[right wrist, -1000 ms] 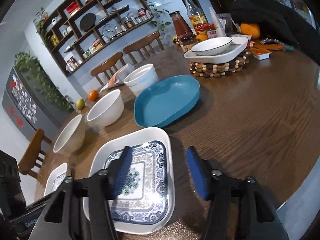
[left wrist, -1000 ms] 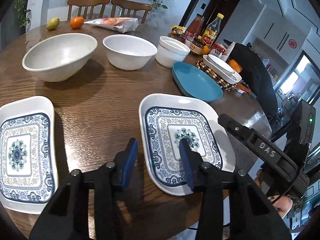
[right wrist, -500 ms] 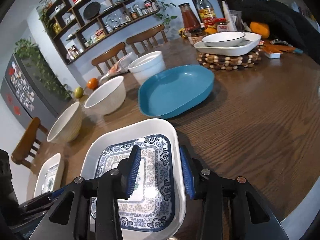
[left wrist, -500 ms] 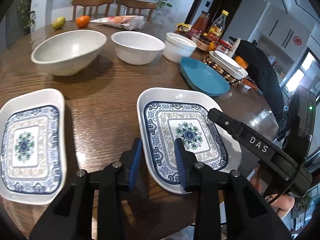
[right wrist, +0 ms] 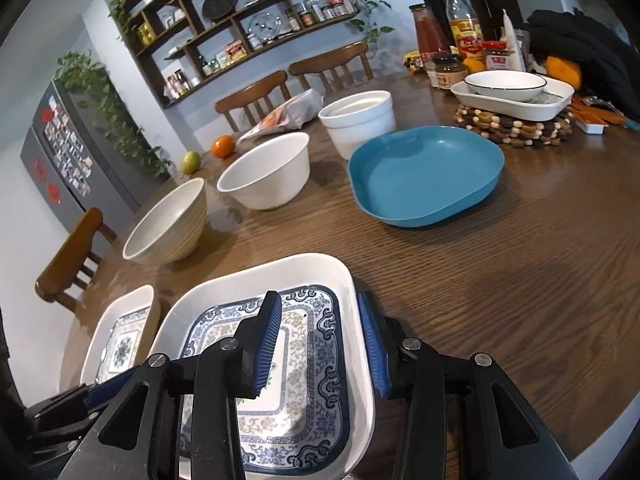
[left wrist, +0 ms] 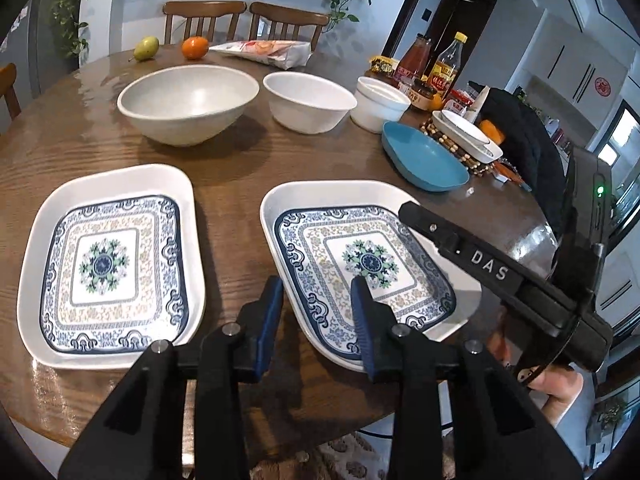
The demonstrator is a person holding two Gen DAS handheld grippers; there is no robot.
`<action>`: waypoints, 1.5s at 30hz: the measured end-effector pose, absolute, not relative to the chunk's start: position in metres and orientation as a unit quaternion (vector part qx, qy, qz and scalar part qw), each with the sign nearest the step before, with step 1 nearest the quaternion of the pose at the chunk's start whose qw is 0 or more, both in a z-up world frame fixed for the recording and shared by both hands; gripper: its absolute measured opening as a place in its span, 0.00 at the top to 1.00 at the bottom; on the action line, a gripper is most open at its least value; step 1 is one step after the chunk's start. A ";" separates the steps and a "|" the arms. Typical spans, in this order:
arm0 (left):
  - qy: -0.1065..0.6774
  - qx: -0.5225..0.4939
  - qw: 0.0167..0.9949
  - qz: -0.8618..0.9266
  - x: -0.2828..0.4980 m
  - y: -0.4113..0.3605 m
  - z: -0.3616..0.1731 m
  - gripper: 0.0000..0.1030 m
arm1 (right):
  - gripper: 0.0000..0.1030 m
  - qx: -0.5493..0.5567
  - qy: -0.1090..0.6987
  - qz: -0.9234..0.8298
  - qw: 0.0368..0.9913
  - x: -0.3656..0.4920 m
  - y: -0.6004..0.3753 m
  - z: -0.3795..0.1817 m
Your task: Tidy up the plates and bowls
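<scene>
Partly hidden under both sets of tongs: the near patterned plate [left wrist: 332, 190], its closest rim masked by black arms in either view. Left tongs [left wrist: 316, 316] spread part-way, astride that plate's near left rim, one blue pad outside over wood, the other above the painted well; contact with the rim impossible to tell. Right tongs [right wrist: 318, 340] likewise half spread, astride the right rim, nothing pinched. Only fingertips of the holding hand [left wrist: 560, 388] in sight, cut off low behind the right tool's body. Second patterned plate [left wrist: 116, 176] just beside on the left, a strip of bare wood between; mostly covered in the right wrist view. Labels on the bottles [right wrist: 430, 32] too small to read.

Near edge of the round desk [left wrist: 232, 152] close below both plates. Open wood beyond them, up to a row of white bowls: large bowl [left wrist: 188, 104], middle bowl [left wrist: 310, 100], small ribbed bowl [left wrist: 378, 104]. Blue plate [left wrist: 424, 156] right of that row, near the beaded trivet [right wrist: 516, 120] carrying a white dish [right wrist: 512, 98]. Wide bare stretch right of the near plate.

Dark brown grain, glossy. Pear [left wrist: 146, 49] and orange [left wrist: 195, 47] at the far edge before two wooden chairs [left wrist: 204, 16]; wall shelves [right wrist: 240, 12] crowded with jars; grey fridge [right wrist: 60, 140]; black garment [right wrist: 592, 48] heaped at right.
</scene>
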State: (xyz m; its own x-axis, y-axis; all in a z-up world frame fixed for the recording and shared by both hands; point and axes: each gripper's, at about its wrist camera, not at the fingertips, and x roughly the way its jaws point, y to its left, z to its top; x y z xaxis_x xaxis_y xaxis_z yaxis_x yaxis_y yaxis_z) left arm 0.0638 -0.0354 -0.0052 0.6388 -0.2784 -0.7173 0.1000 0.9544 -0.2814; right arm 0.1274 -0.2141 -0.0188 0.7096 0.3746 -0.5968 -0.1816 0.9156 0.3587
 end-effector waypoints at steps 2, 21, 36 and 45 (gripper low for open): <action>0.418 -0.113 0.895 -0.103 0.065 -0.034 -0.008 0.69 | 0.59 0.137 0.351 0.154 0.914 0.127 -0.213 -0.019; 0.402 -0.105 0.904 -0.101 0.050 -0.024 -0.003 0.43 | 0.34 0.075 0.347 0.123 0.927 0.112 -0.192 -0.012; 0.358 -0.093 0.926 -0.076 0.024 -0.010 0.008 0.24 | 0.18 0.067 0.312 0.121 0.940 0.074 -0.181 0.007; 0.343 -0.096 0.932 -0.064 0.007 -0.004 0.011 0.20 | 0.12 0.054 0.293 0.123 0.947 0.048 -0.174 0.012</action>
State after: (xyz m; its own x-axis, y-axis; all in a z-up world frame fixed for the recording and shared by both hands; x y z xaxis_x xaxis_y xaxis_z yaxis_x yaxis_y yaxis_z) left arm 0.0068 -0.0045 0.0114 0.7560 -0.1854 -0.6277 0.0532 0.9733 -0.2233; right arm 0.0484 -0.1741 0.0120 0.7976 0.2656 -0.5415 -0.2019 0.9636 0.1752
